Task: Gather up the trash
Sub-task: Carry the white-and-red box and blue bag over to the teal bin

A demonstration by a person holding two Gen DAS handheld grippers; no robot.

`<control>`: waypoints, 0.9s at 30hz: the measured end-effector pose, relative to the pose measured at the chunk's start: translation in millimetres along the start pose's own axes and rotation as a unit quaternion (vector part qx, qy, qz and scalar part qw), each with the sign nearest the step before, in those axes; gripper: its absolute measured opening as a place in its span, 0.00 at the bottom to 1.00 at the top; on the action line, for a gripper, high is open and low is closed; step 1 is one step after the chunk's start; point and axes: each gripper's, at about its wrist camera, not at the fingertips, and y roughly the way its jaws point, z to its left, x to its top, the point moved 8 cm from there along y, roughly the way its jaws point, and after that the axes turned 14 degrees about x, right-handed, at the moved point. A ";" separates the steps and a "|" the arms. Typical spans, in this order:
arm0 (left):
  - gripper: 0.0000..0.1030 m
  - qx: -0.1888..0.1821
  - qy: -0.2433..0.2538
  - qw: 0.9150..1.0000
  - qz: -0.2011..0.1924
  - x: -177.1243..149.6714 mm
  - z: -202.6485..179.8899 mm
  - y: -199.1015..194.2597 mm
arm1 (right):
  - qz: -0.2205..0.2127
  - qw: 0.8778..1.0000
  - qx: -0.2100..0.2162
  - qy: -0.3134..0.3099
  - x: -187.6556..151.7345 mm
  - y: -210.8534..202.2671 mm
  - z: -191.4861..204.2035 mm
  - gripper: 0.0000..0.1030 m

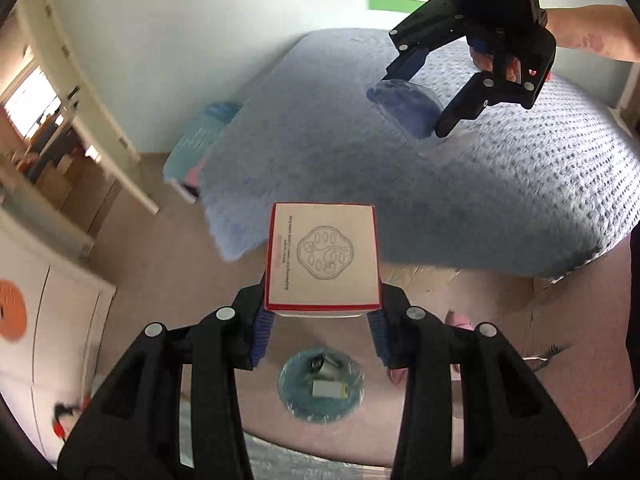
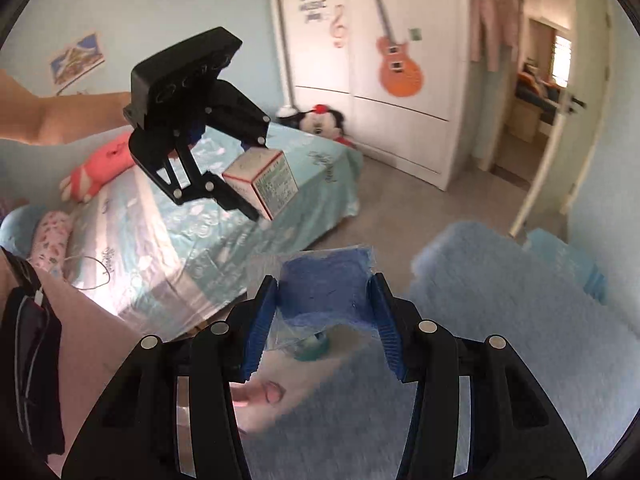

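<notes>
My left gripper [image 1: 322,304] is shut on a small white box with red edges [image 1: 323,260], held by its two sides above the floor. Straight below it stands a round bin with a blue-green liner [image 1: 348,408] holding a few pieces of trash. At the upper right, my right gripper [image 1: 414,106] is shut on a crumpled blue plastic wrapper [image 1: 404,108] over a fuzzy blue blanket [image 1: 400,184]. In the right wrist view the wrapper [image 2: 326,276] sits between the blue pads of the right gripper [image 2: 326,296]. Further off, the left gripper [image 2: 258,180] carries the box [image 2: 276,184].
A bed with a teal sheet [image 2: 180,232] carries plush toys [image 2: 320,120] and pillows. A white wardrobe with a guitar sticker [image 2: 400,64] stands beside an open doorway [image 2: 536,92]. The fuzzy blue blanket [image 2: 500,340] fills the lower right. The person's toes [image 2: 260,394] show beneath the right gripper.
</notes>
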 end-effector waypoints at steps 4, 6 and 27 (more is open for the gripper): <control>0.37 0.011 -0.031 0.999 0.008 -30.2 26.6 -3.3 | 0.011 1.000 0.023 -0.013 26.6 34.8 4.0 0.48; 0.37 0.016 -0.044 0.999 0.009 -43.5 36.4 -6.7 | 0.020 0.999 0.034 -0.020 39.0 53.2 4.9 0.48; 0.37 -0.016 -0.165 0.982 0.090 -167.1 73.4 56.5 | 0.109 0.990 0.083 0.021 53.6 209.9 -7.4 0.48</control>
